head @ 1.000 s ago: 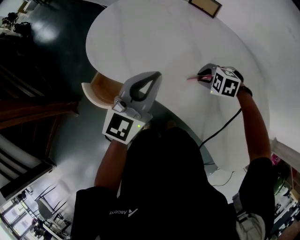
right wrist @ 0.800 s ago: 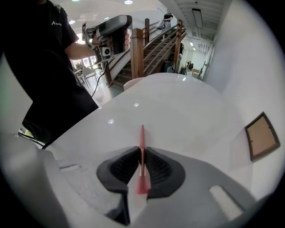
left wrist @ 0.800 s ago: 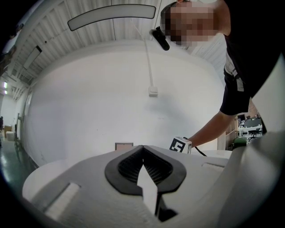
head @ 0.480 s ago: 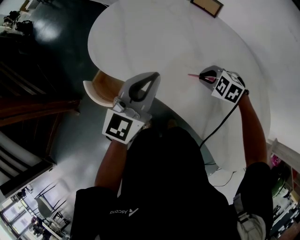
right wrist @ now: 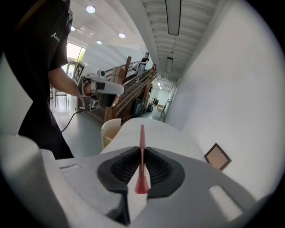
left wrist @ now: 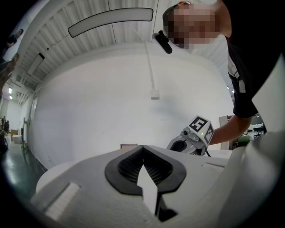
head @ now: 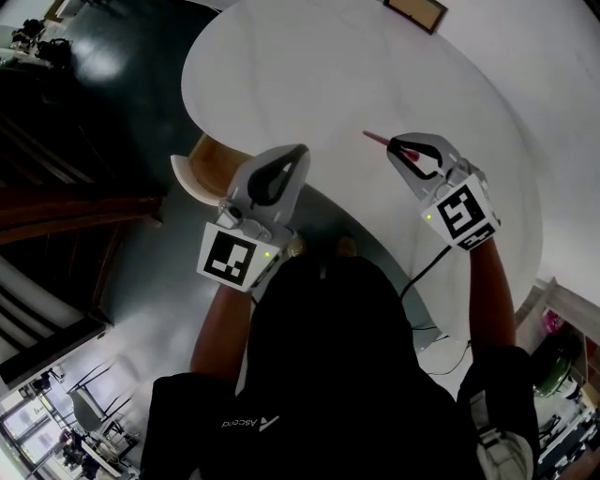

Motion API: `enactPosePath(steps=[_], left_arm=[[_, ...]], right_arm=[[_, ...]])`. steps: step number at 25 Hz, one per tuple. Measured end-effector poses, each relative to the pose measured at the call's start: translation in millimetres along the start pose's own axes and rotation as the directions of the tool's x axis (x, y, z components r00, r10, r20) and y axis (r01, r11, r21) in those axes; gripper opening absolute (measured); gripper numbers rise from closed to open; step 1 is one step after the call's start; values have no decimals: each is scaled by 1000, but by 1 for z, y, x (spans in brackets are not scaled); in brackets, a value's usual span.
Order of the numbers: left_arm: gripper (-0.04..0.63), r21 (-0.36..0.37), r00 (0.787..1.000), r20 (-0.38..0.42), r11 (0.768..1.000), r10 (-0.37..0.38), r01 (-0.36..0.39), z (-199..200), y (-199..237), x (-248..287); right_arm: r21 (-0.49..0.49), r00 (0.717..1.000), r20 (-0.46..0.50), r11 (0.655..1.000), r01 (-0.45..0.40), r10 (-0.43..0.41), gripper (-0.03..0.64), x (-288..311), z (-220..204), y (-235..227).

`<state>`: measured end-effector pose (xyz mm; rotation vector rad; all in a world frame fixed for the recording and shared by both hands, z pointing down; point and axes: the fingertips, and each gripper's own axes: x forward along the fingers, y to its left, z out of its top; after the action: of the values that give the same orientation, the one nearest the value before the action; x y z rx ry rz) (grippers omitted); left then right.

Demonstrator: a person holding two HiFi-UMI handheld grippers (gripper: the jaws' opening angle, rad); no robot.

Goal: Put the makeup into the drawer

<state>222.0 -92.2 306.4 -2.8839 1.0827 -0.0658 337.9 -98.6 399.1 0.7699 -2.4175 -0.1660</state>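
Observation:
A thin pink makeup stick (head: pixel 374 139) pokes out to the left of my right gripper (head: pixel 394 146), which is shut on it and holds it above the white round table (head: pixel 328 75). In the right gripper view the stick (right wrist: pixel 142 147) stands clamped between the black pads, its tip pointing away. The open wooden drawer (head: pixel 199 171) curves out from under the table's left edge. My left gripper (head: pixel 300 152) hovers just right of the drawer, shut with nothing in it; its pads meet at the tip (left wrist: pixel 143 148). The right gripper (left wrist: pixel 192 139) shows beyond it.
A brown picture frame (head: pixel 412 11) lies at the table's far edge, next to the white wall. Dark floor and wooden stairs (head: pixel 56 206) lie to the left. A black cable (head: pixel 441 258) trails from the right gripper. The left gripper (right wrist: pixel 104 87) also shows above the drawer (right wrist: pixel 111 130).
My right gripper closed on the pink stick, lifted it off the table and drew back toward me. The left gripper shifted slightly.

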Motion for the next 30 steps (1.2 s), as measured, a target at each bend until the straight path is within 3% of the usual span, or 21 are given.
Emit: enactPosePath(steps=[3, 10, 16, 21, 30], left_arm=[[11, 15, 999, 33, 999, 36, -36, 7, 4, -13], [11, 33, 995, 9, 994, 104, -104, 17, 12, -55], [11, 51, 987, 46, 987, 151, -153, 31, 31, -103], [11, 55, 981, 101, 984, 164, -170, 39, 56, -153], [11, 40, 985, 118, 990, 127, -133, 33, 126, -261]], right_arm=[[2, 995, 89, 999, 34, -34, 51, -6, 35, 6], [18, 968, 245, 999, 50, -53, 51, -13, 102, 39], [128, 927, 357, 989, 72, -113, 51, -5, 158, 72], [158, 910, 390, 984, 83, -139, 51, 16, 201, 106], [186, 909, 365, 973, 139, -200, 51, 86, 276, 177]])
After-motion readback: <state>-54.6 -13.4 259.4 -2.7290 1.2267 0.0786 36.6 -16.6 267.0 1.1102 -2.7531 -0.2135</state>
